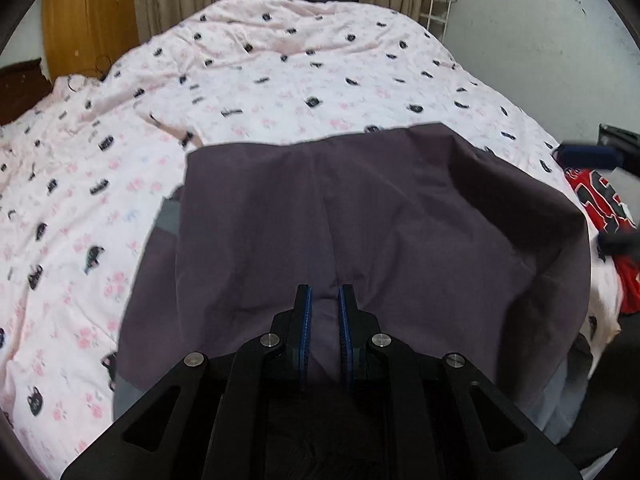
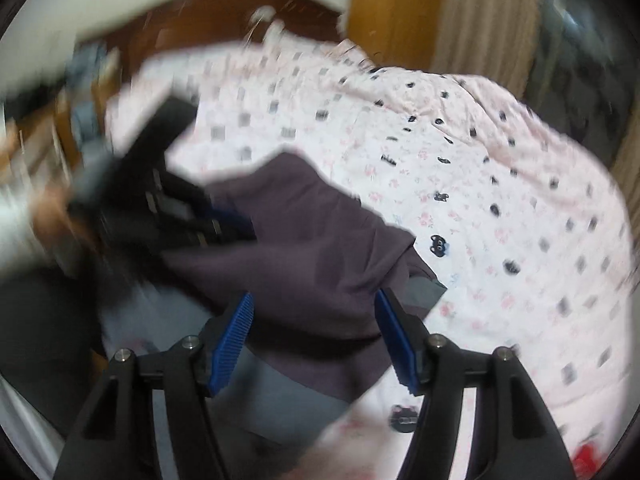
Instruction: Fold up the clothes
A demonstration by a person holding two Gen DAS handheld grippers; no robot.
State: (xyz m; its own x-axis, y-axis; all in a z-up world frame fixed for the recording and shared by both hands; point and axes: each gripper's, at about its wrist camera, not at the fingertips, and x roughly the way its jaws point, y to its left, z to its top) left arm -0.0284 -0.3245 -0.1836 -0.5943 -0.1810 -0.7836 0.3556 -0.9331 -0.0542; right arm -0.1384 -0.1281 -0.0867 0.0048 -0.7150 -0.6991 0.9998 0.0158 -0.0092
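Note:
A dark purple-grey garment [image 1: 360, 216] lies partly folded on the bed, with a lighter grey layer at its left edge [image 1: 168, 220]. My left gripper [image 1: 324, 294] is shut on a fold of this garment at its near edge. In the blurred right wrist view the same garment [image 2: 312, 240] lies between and beyond the fingers of my right gripper [image 2: 314, 308], which is open and holds nothing. The left gripper [image 2: 192, 216] shows there at the left, clamped on the cloth. The right gripper's blue-padded tip [image 1: 588, 152] shows at the right edge of the left wrist view.
The bed is covered by a pink quilt with black cat prints [image 1: 280, 80]. A red and black garment [image 1: 604, 204] lies at the bed's right edge. A wooden wardrobe [image 1: 88, 20], curtains and a white rack [image 1: 438, 8] stand behind. A dark headboard [image 2: 224, 20] is at the far side.

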